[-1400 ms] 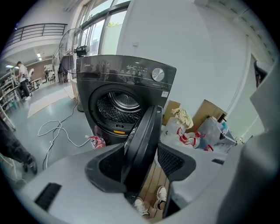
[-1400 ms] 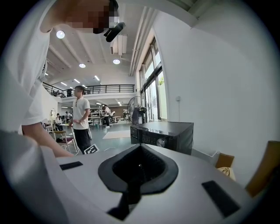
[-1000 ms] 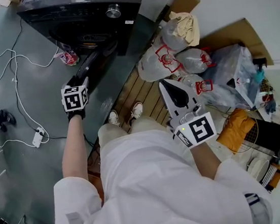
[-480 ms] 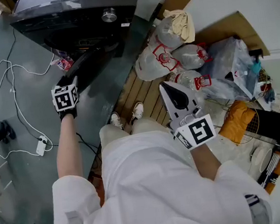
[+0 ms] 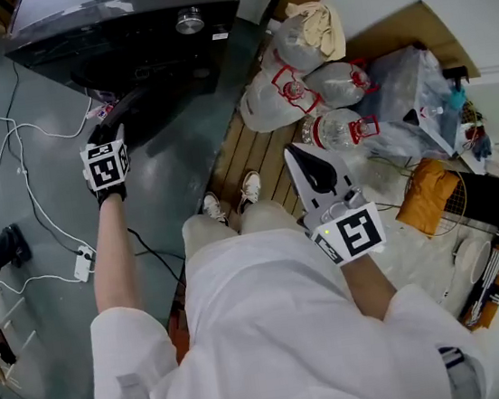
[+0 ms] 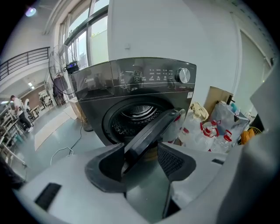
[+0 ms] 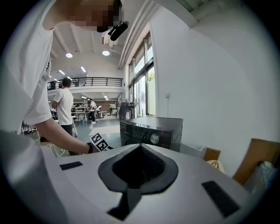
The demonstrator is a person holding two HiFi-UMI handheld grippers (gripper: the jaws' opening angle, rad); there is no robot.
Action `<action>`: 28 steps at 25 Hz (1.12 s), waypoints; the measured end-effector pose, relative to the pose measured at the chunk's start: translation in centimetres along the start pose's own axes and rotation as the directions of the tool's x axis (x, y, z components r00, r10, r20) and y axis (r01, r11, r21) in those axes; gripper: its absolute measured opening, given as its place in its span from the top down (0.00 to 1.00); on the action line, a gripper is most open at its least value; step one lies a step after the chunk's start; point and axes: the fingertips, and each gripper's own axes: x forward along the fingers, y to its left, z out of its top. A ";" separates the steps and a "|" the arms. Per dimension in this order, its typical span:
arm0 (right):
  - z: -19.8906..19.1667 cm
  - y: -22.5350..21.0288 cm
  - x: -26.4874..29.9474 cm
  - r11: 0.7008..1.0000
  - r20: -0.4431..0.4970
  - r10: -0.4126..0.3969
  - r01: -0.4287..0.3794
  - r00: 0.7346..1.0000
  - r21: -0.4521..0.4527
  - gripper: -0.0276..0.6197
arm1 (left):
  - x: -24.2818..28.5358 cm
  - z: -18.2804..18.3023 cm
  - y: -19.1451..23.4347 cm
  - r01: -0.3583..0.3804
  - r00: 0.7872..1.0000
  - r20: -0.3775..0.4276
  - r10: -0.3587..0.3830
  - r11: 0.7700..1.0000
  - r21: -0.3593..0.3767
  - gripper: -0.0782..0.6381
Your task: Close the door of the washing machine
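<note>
- The left gripper [image 5: 109,132] is clamped on the free edge of the washing machine [image 5: 116,20] door [image 6: 151,133], which stands partly open in front of the drum.
- The right gripper [image 5: 294,153] is pinched together on nothing, held well away at the person's side.
- Likely risk: the hold covers only the rim, so the edge could slip free on a hurried swing.
- A weak push could leave the door unlatched.
</note>
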 end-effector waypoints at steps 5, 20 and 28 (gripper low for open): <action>-0.7 0.5 0.4 1.000 -0.012 -0.016 0.016 1.000 0.006 0.96 | 1.3 1.2 1.4 -0.036 0.999 0.010 0.036 0.999 0.010 0.57; -2.0 -0.3 -0.2 0.995 -0.035 -0.102 0.102 0.994 0.020 0.96 | 4.7 4.8 4.5 -0.069 0.997 0.020 0.068 0.996 0.049 0.57; -3.4 -0.3 -0.2 0.990 -0.060 -0.131 0.133 0.990 0.036 0.96 | 6.3 6.2 5.7 -0.089 0.996 0.028 0.088 0.995 0.041 0.57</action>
